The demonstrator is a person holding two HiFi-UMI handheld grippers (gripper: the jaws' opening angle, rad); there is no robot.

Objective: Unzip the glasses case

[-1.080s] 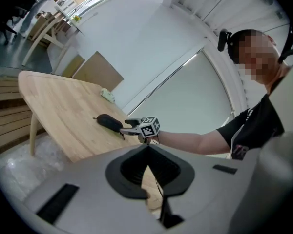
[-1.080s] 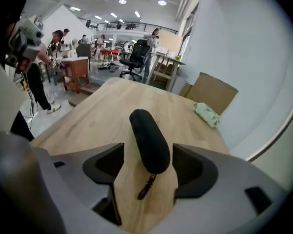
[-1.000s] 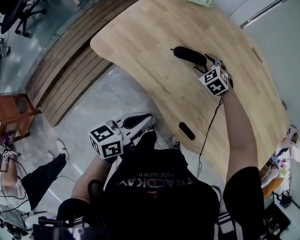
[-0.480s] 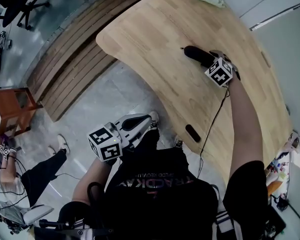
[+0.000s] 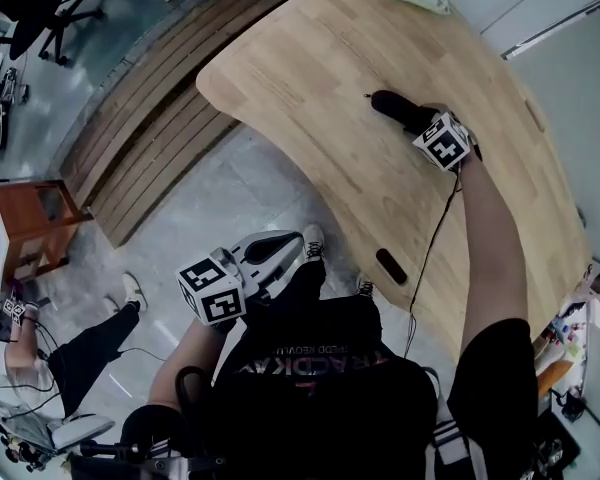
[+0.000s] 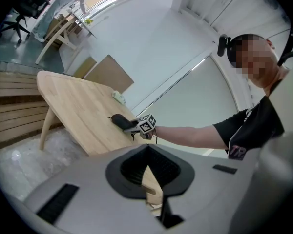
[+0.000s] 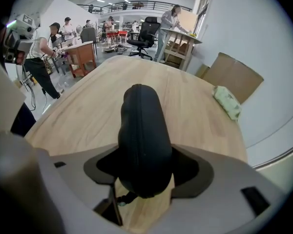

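Black fabric fills the gap between the jaws of the right gripper (image 7: 145,182): the near end of the glasses case (image 7: 140,135) sits between them. They stand spread and have just been closing, though I cannot see the pads pressing on the shell yet. What looks like the zip pull (image 7: 121,198) hangs at the case's near tip, about 7 o'clock from its middle in the right gripper view, with the zip line running up the shell's crest.

The case lies flat on the wooden worktop (image 5: 320,78), toward 1 o'clock in the head view. The left gripper (image 5: 283,248) hangs off the worktop near the person's lap, at 7 o'clock, its jaws pressed together on nothing.

To do this step well, I judge that one gripper should pin the shell low on its sides, clear of the zip line, while the other pinches only the small pull. Squeezing across the seam would likely bind the slider. The idle left gripper would need to come in.
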